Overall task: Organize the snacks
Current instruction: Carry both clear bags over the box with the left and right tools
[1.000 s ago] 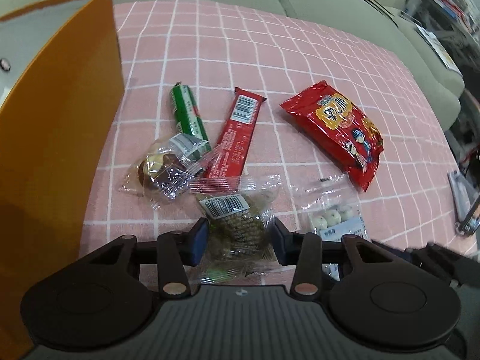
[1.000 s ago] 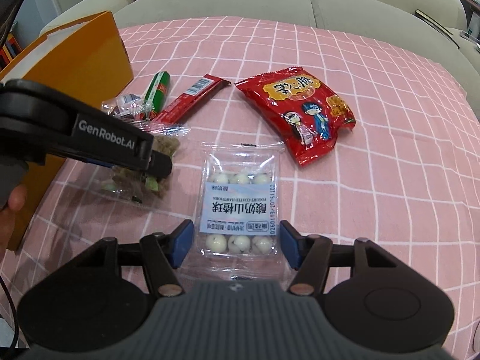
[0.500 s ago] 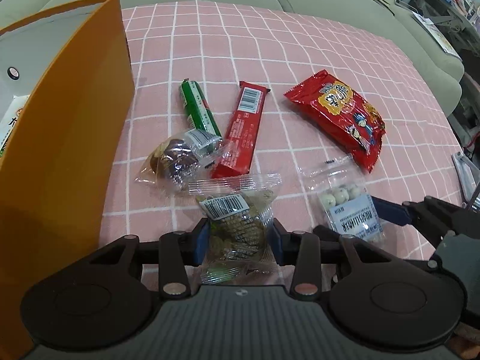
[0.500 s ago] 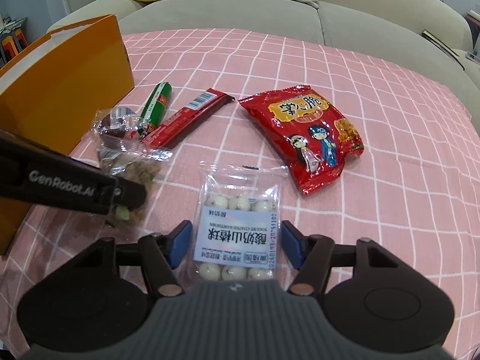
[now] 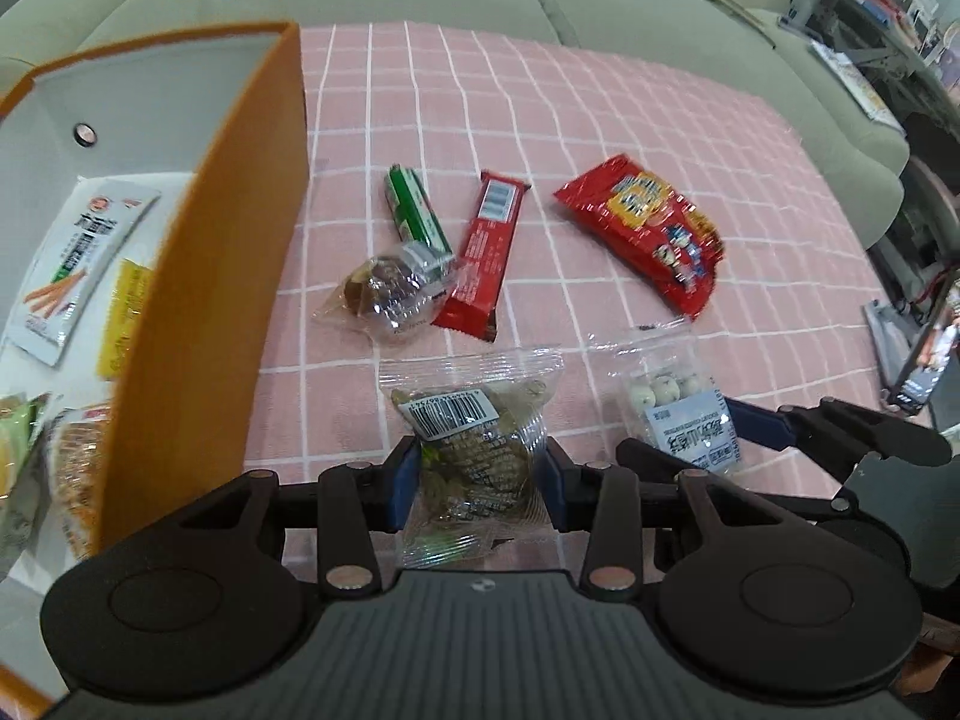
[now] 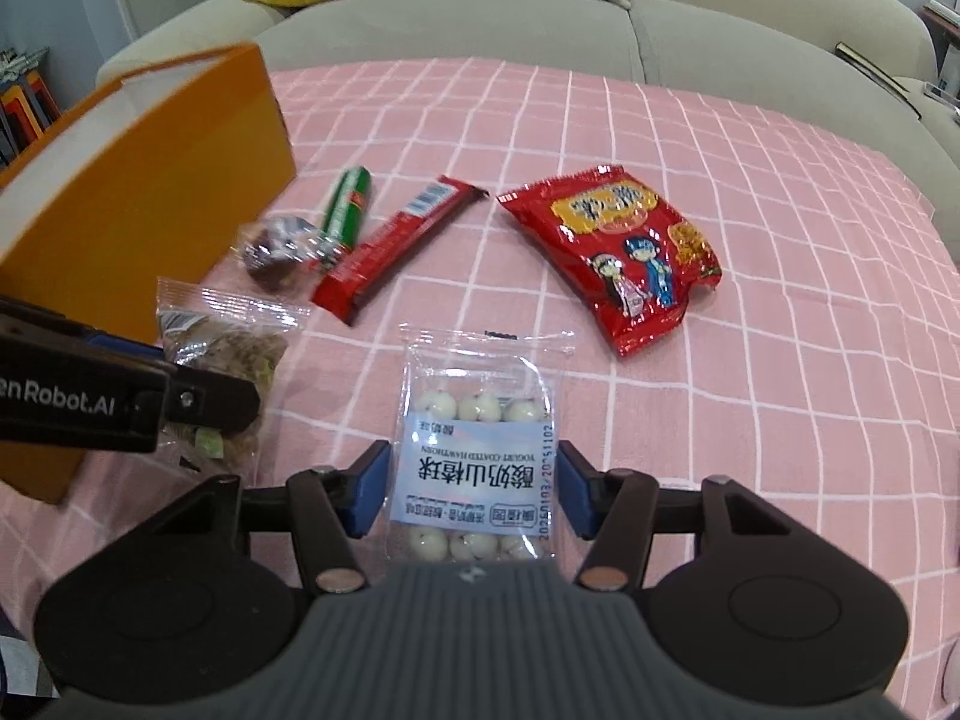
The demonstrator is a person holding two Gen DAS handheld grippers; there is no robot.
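Left wrist view is showing the left gripper (image 5: 477, 483) pinching a clear crinkly packet of brown snack (image 5: 474, 450) at bottom centre, with packets visible inside the open orange box (image 5: 198, 324) at left; right wrist view is showing the right gripper (image 6: 471, 495) clamping a clear bag of white yogurt balls (image 6: 477, 450).

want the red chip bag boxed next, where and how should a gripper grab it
Take the red chip bag across its narrow width near the middle, coming straight down from above: it lies flat on the pink cloth, long axis diagonal, with open space around it.

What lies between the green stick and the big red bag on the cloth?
The red bar lies between the green stick and the red bag, apart from the bag; both wrist views show it.
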